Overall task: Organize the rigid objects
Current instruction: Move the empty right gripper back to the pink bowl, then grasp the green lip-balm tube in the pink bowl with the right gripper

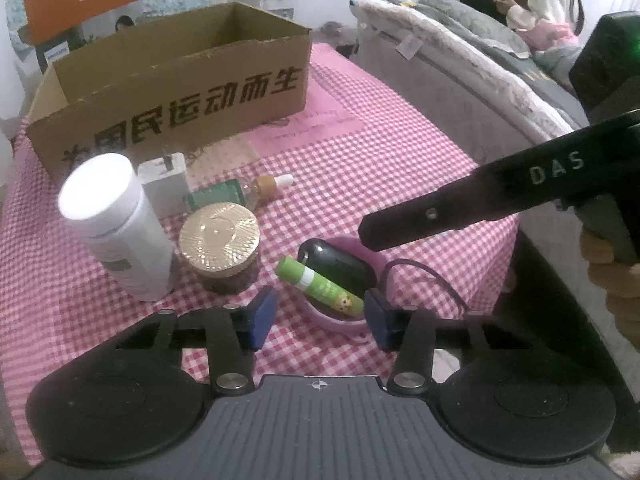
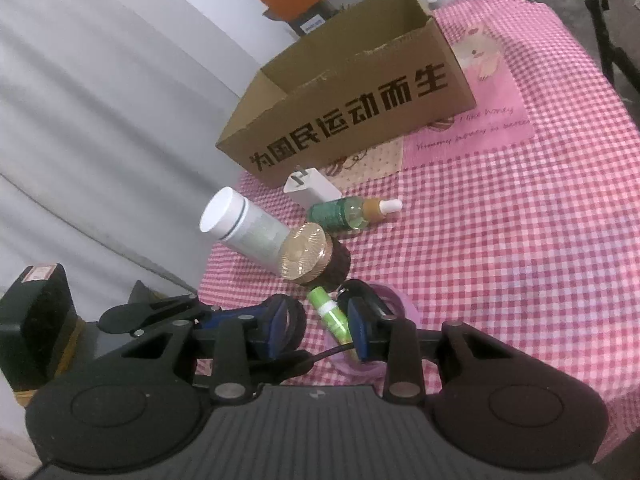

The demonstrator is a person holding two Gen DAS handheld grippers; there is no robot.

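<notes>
An open cardboard box [image 1: 172, 92] stands at the back of the pink checked table; it also shows in the right wrist view [image 2: 352, 104]. In front of it stand a white bottle [image 1: 116, 224], a gold-lidded jar [image 1: 220, 244], a white charger [image 1: 164, 184] and a lying dropper bottle [image 1: 240, 192]. A green glue stick [image 1: 320, 284] and a black case [image 1: 336, 264] lie in a small purple dish [image 1: 340, 322]. My left gripper [image 1: 320, 316] is open, its pads either side of the dish's near rim. My right gripper [image 2: 320, 332] is open around the glue stick [image 2: 332, 316].
A bed with grey bedding [image 1: 460, 64] lies to the right of the table, with a person sitting at its far end. A white curtain [image 2: 100, 100] hangs to the left. A black cable [image 1: 424, 276] loops beside the dish.
</notes>
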